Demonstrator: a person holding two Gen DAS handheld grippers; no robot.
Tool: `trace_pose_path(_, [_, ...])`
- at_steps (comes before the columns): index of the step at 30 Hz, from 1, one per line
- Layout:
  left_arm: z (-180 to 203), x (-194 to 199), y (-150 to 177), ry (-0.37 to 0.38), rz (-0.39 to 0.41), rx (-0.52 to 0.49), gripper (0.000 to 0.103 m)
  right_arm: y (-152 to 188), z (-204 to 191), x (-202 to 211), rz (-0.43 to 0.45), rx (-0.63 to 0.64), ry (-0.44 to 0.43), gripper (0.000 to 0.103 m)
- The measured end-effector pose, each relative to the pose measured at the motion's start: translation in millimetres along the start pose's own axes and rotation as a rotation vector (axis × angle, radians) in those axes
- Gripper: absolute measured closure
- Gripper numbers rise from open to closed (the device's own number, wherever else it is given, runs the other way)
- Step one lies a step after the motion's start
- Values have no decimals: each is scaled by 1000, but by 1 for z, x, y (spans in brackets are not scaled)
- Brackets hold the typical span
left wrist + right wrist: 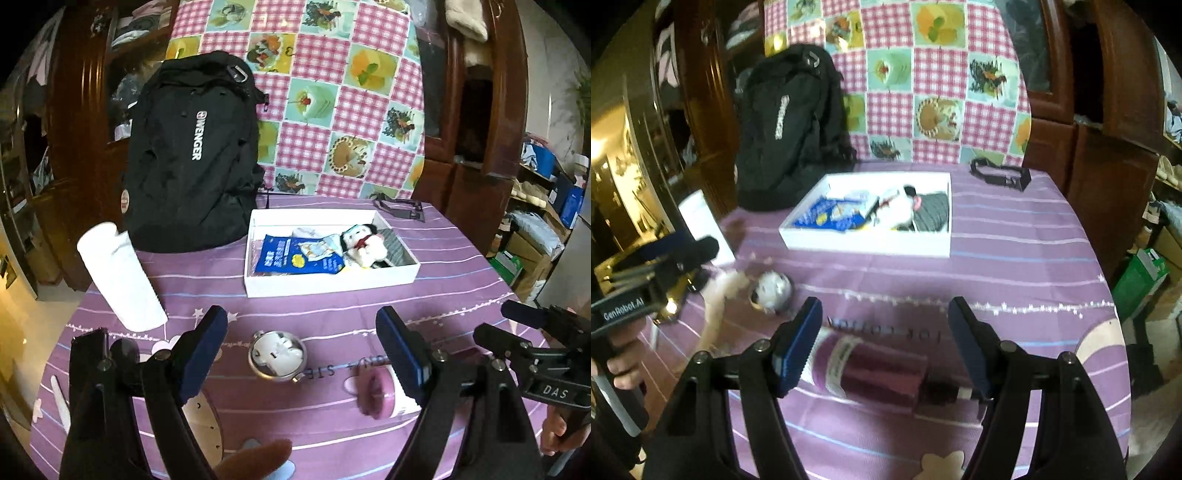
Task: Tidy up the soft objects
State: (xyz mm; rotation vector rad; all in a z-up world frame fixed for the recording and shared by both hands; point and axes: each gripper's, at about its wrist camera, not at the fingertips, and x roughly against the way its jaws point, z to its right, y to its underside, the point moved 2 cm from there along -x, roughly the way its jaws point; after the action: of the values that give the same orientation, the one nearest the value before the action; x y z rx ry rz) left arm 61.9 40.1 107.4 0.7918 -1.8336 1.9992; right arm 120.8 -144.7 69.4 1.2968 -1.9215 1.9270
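I judge I'm between picks. The white box [258, 254] at twelve o'clock on the worktop [332, 310] already holds soft things: a blue packet [284, 254], a small plush toy [360, 245] and a grey striped cloth [397, 247].

My left gripper [301, 354] has its fingers spread wide with nothing held; through the gap I see only a round metal tin [277, 358] lying on the cloth. My right gripper [884, 343] is also well open and empty. Under it lies a purple folding umbrella [875, 369], resting on the worktop with neither pad pressing on it.

A white sock-like piece [122, 277] hangs off the worktop edge at ten o'clock from the left gripper, beside the black backpack [192, 147]. That looks to me like the soft item left out of the box. The next move, I think, calls for swinging the left gripper toward it, pinching the limp fabric near the middle so it doesn't slide off the edge, then carrying it over the box wall.

The left view shows the sock's full length and the tin's white insides clearly, plus the umbrella's end at four o'clock. The right view is blurred but shows the umbrella's whole body and the box from its corner. Each view catches the other gripper at its margin.
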Motion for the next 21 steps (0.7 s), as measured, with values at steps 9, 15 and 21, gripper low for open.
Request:
trace_pose_path(9, [-28, -33, 36, 11, -25, 84, 20, 32, -1, 2, 41, -42, -12, 32])
trace_pose_path(15, [-3, -32, 58, -12, 58, 28, 20, 49, -8, -3, 144, 20, 71, 31])
trace_pose_path(21, [12, -43, 64, 57, -37, 22, 20, 48, -8, -11, 108, 9, 139, 31])
